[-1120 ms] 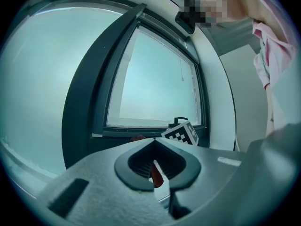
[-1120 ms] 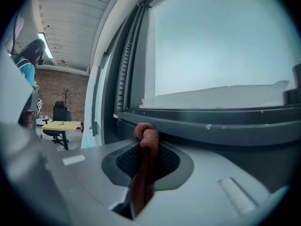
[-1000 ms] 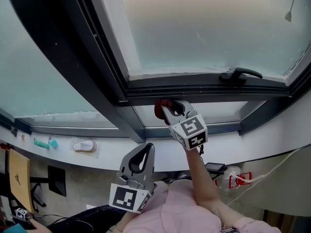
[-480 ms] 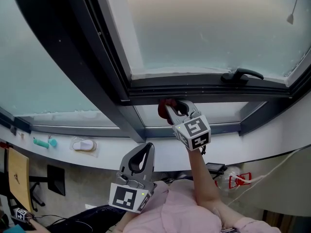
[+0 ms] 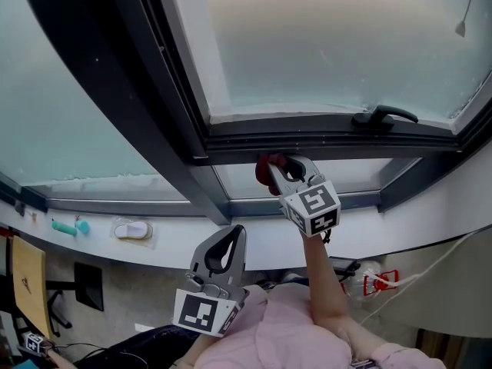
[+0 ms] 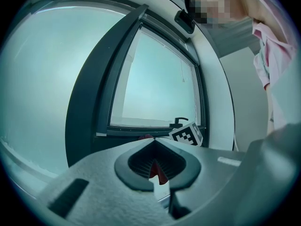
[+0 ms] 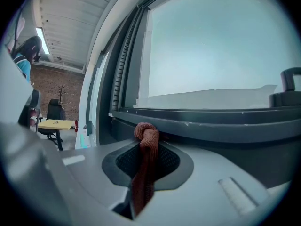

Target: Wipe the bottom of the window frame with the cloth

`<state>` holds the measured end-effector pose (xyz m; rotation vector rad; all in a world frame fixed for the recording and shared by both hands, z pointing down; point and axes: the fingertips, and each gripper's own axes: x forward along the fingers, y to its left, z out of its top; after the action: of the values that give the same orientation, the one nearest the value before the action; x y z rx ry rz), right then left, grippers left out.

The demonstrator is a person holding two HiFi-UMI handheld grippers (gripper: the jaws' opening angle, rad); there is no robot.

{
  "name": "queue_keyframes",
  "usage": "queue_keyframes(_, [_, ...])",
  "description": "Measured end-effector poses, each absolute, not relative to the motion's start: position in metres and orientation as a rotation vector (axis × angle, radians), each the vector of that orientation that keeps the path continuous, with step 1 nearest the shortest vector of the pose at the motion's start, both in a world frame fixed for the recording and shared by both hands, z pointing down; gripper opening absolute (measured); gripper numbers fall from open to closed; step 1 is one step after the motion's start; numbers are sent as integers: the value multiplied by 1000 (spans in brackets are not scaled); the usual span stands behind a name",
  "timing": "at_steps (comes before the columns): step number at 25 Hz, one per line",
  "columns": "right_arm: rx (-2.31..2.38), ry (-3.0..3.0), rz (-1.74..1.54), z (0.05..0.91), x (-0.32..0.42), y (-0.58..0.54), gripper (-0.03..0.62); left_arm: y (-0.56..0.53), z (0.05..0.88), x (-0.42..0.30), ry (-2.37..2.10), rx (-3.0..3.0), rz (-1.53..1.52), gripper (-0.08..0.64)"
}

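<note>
A rust-red cloth point(image 5: 265, 162) is pinched in my right gripper point(image 5: 275, 165) and pressed up against the dark bottom bar of the window frame point(image 5: 330, 141). In the right gripper view the cloth point(image 7: 146, 140) bunches into a knot at the jaw tips, just under the frame's bottom bar point(image 7: 216, 120); the right gripper point(image 7: 145, 145) is shut on it. My left gripper point(image 5: 230, 234) hangs lower, near the person's body, shut with nothing in it. The left gripper view looks past the left gripper point(image 6: 154, 145) to the right gripper's marker cube point(image 6: 187, 133) and a bit of cloth point(image 6: 145, 137).
A black window handle point(image 5: 382, 117) sits on the frame to the right of the cloth. On the white sill point(image 5: 254, 244) at the left lie a teal object point(image 5: 71, 225) and a white object point(image 5: 132, 230). A red-and-white item point(image 5: 377, 281) and cables lie low at the right.
My right gripper has slid a little to the right along the frame's bottom bar with the cloth in it. The left gripper has stayed put.
</note>
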<state>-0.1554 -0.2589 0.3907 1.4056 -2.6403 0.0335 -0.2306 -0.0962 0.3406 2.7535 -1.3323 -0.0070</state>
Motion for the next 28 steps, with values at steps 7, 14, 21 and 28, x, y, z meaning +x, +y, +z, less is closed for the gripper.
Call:
queue_keyframes(7, [1418,-2597,7,389,-146,-258,52,-100,344,-235,-1318,2752,4,0])
queue_keyframes(14, [1388,-2623,12,391,-146,-258,51,-108,344,-229,-1305,2765,6,0])
queue_keyframes(21, [1343,-2653,9,392,-147,-258,51,-119,339,-226,-1322,2774,-7,0])
queue_keyframes(28, [1302,-2675,4,392,-147,-256,51,-131,330,-233,-1391,2764,-42,0])
